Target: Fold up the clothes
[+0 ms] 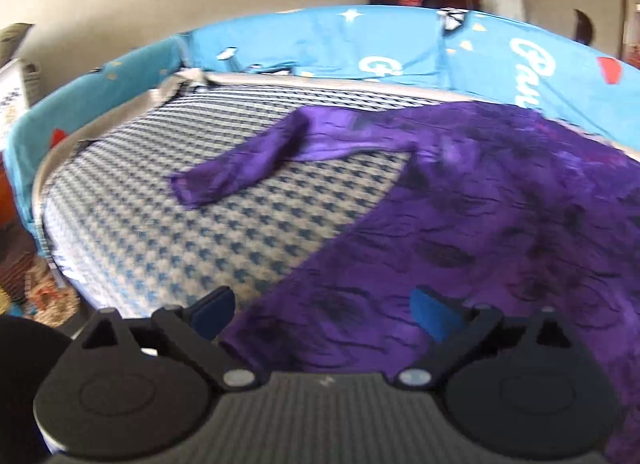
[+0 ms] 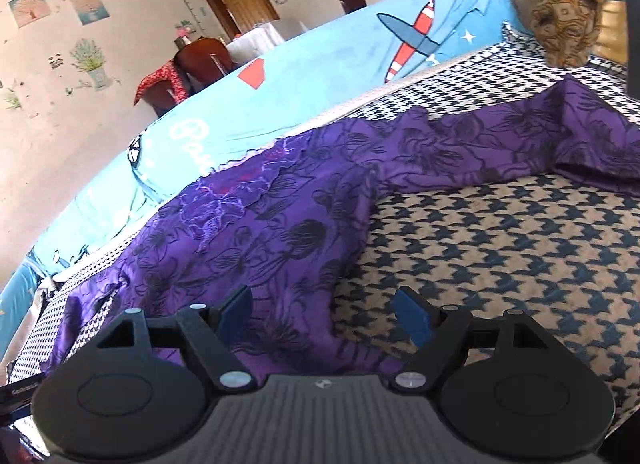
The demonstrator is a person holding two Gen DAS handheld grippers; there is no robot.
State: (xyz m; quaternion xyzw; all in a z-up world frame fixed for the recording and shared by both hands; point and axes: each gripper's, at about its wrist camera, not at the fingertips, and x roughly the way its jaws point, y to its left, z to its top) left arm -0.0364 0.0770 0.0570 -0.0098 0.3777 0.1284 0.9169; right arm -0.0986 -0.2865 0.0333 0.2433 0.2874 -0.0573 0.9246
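Purple cloth, a garment [image 1: 480, 232] printed with dark flowers, lies spread on a bed covered by a houndstooth sheet [image 1: 168, 232]; in the left wrist view one sleeve [image 1: 240, 168] stretches out to the left across the sheet, its cuff end lying flat; the picture is somewhat blurred. Left gripper [image 1: 322, 310] hovers over the garment's near edge, its blue-padded jaws wide apart and holding nothing. Right gripper [image 2: 324, 314] likewise hangs with jaws spread wide and empty, one finger over the purple fabric [image 2: 280, 224], the other over the bare sheet [image 2: 500, 256]; whether either gripper touches the cloth cannot be told. A light blue padded rail [image 2: 312, 76] with an aeroplane print runs along the far side of the bed; a brown patterned cushion [image 2: 564, 4] sits at the corner in the right wrist view.
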